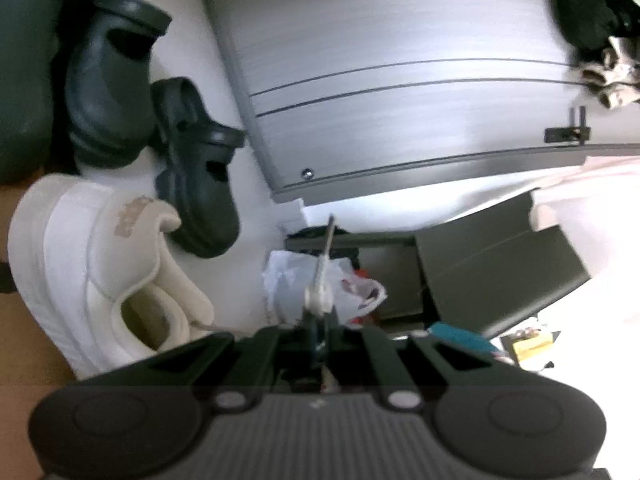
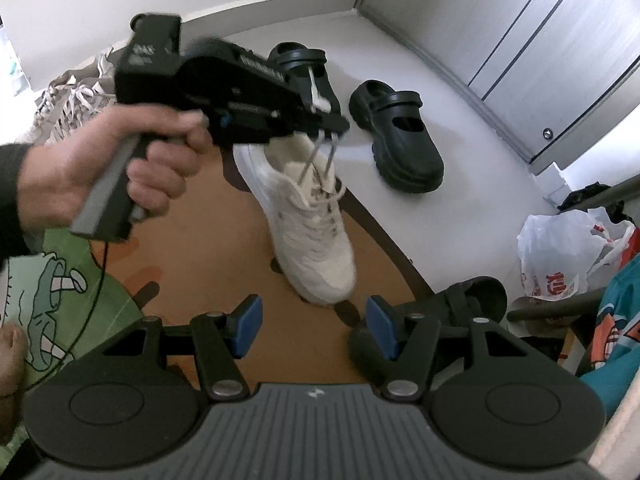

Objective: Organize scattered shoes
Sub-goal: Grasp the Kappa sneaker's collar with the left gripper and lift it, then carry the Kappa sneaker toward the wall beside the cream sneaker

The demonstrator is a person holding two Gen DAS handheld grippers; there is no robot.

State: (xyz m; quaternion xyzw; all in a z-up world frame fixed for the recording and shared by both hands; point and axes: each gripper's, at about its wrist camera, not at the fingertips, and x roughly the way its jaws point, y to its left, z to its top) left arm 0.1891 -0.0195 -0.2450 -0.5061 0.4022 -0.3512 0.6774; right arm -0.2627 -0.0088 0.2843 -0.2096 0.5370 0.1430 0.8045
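The left gripper is clenched on the laces of the white sneaker, which hangs above the floor near two black clogs, while the right gripper is released.

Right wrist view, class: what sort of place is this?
Probably a home entryway: black clogs and a white sneaker lie on the floor by a grey door, with a plastic bag nearby.

Left gripper apparently clamped; right gripper jaws spread.
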